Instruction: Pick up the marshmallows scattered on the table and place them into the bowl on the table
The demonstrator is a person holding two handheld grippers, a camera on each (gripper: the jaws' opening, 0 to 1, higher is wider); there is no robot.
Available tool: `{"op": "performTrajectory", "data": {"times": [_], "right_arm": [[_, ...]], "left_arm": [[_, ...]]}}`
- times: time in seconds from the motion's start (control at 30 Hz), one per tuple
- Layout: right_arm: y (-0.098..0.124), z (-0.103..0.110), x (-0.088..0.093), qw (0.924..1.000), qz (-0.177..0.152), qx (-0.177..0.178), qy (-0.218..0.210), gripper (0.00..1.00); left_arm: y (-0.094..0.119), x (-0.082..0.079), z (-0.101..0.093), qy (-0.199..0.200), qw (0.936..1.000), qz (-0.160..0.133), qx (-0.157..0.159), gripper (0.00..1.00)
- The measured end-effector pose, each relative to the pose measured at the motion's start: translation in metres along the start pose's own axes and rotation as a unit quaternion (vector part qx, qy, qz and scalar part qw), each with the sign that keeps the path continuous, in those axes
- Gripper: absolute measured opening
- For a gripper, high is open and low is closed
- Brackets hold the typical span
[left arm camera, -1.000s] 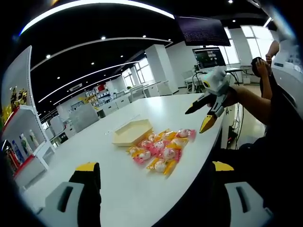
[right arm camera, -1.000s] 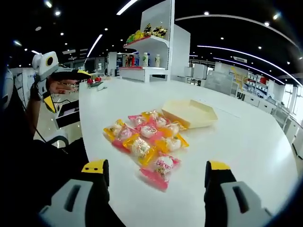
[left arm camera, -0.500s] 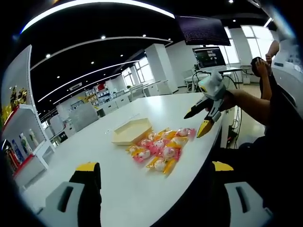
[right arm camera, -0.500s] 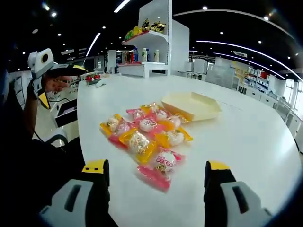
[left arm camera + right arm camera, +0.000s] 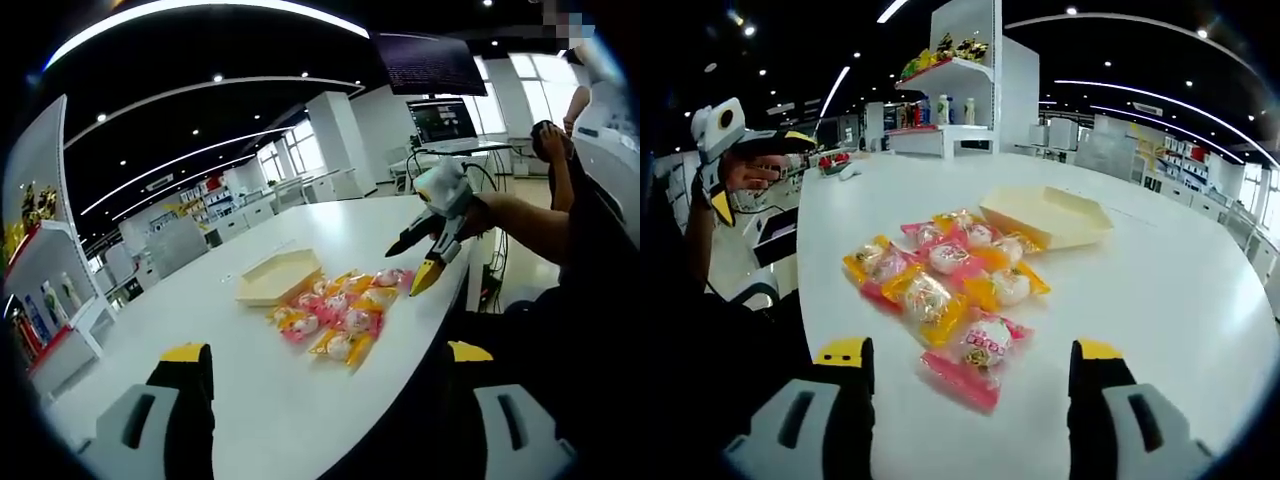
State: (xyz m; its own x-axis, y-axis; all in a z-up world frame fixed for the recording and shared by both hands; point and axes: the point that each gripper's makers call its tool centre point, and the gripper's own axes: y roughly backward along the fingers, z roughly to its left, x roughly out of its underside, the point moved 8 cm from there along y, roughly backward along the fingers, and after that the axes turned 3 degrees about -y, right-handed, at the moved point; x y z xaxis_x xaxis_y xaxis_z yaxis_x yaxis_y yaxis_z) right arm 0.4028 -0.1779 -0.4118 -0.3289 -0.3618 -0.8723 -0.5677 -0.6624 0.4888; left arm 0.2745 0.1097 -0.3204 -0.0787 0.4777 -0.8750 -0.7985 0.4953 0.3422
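This is a large open-plan showroom or office hall with a shop-like display corner. A broad white table (image 5: 1160,290) stands under a dark ceiling with long curved light strips (image 5: 200,10) and spotlights, and a white shelf unit (image 5: 970,90) holds bottles (image 5: 945,110) and packaged goods, with more shelves (image 5: 40,300) of goods in the left gripper view. Farther back are rows of white desks (image 5: 300,190), square white pillars (image 5: 340,140), tall windows (image 5: 290,150) and a wall screen (image 5: 440,120), which fits a demo or workplace hall rather than a home.

Opposite low views, shared table (image 5: 300,390)
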Motion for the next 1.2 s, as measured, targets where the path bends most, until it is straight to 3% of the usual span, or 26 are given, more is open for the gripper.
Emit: {"op": "performTrajectory", "data": {"times": [1.2], "right_arm": [[-0.013, -0.002, 0.008, 1.0000, -0.006, -0.001, -0.001, 0.68]], "left_arm": [[0.001, -0.006, -0.001, 0.001, 0.9999, -0.010, 0.010, 0.93]]}}
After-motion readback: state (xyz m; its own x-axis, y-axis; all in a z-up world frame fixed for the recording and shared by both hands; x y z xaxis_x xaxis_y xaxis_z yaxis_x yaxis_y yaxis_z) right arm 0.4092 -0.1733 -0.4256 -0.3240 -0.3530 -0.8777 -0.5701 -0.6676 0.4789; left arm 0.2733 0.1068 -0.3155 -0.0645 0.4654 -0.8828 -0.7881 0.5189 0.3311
